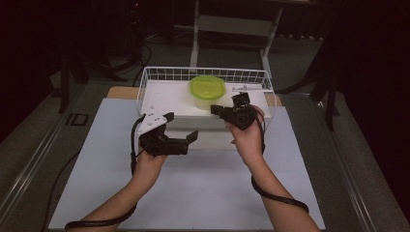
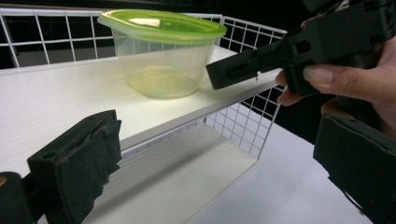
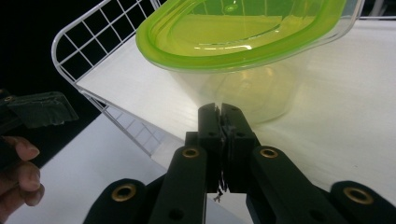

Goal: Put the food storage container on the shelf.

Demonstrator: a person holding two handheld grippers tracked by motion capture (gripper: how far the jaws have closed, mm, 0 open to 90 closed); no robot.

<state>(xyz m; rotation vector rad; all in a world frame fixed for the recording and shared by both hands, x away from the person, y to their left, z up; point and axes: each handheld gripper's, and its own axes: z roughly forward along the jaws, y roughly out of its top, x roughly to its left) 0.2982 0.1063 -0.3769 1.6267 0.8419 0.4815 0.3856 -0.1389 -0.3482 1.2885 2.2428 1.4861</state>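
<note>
A clear plastic container with a green lid (image 1: 207, 91) (image 2: 161, 51) (image 3: 238, 44) stands on the white top board of a wire rack (image 1: 159, 92) (image 2: 56, 98). My right gripper (image 1: 215, 110) (image 3: 221, 122) is shut with nothing between its jaws. Its tips sit over the board's front edge, just short of the container's base. My left gripper (image 1: 186, 130) (image 2: 219, 158) is open with its jaws wide apart, in front of the rack and below the board's level. In the left gripper view the right gripper (image 2: 243, 70) reaches toward the container from the right.
The rack's white wire walls (image 3: 93, 35) rise around the board, with a lower shelf (image 2: 187, 172) underneath. A pale mat (image 1: 193, 193) covers the table in front. A small metal piece (image 1: 246, 88) lies at the board's right side. Dark stands and cables surround the table.
</note>
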